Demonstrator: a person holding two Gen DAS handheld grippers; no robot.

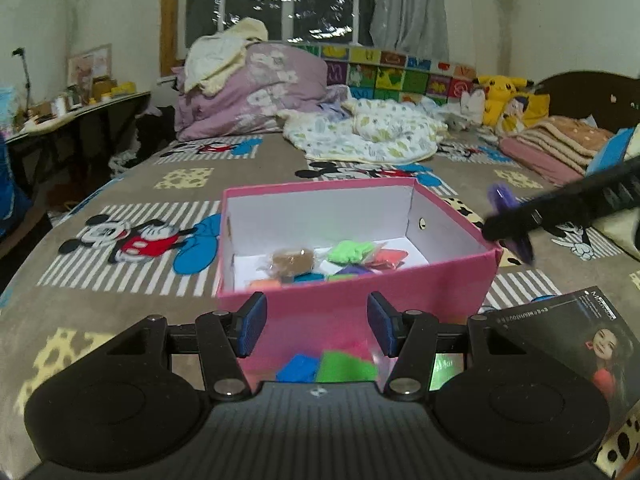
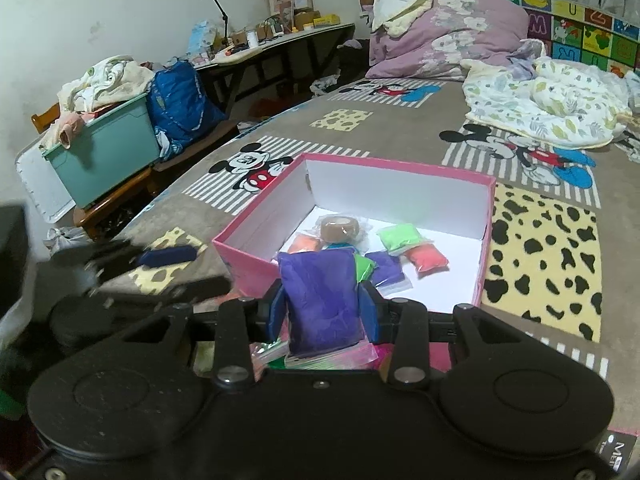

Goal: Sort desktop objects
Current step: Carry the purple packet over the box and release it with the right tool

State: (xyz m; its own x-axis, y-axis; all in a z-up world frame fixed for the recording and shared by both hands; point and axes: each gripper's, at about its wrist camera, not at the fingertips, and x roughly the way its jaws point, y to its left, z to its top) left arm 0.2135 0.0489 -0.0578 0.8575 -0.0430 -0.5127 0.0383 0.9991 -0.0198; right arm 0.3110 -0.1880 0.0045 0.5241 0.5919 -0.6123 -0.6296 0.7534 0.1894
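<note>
Over the box's near rim: right gripper (image 2: 322, 304) clamped on a purple clay bag (image 2: 322, 300).
Left gripper (image 1: 316, 320) empty, jaws partly apart, near the pink box (image 1: 352, 300) on the bed; more clay bags (image 2: 400, 238) and a tape roll (image 2: 340, 229) lie inside.

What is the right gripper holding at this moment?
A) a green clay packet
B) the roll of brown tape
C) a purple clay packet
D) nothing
C: in the right wrist view the right gripper has its pads pressed on a purple clay packet, just short of the pink box.
</note>
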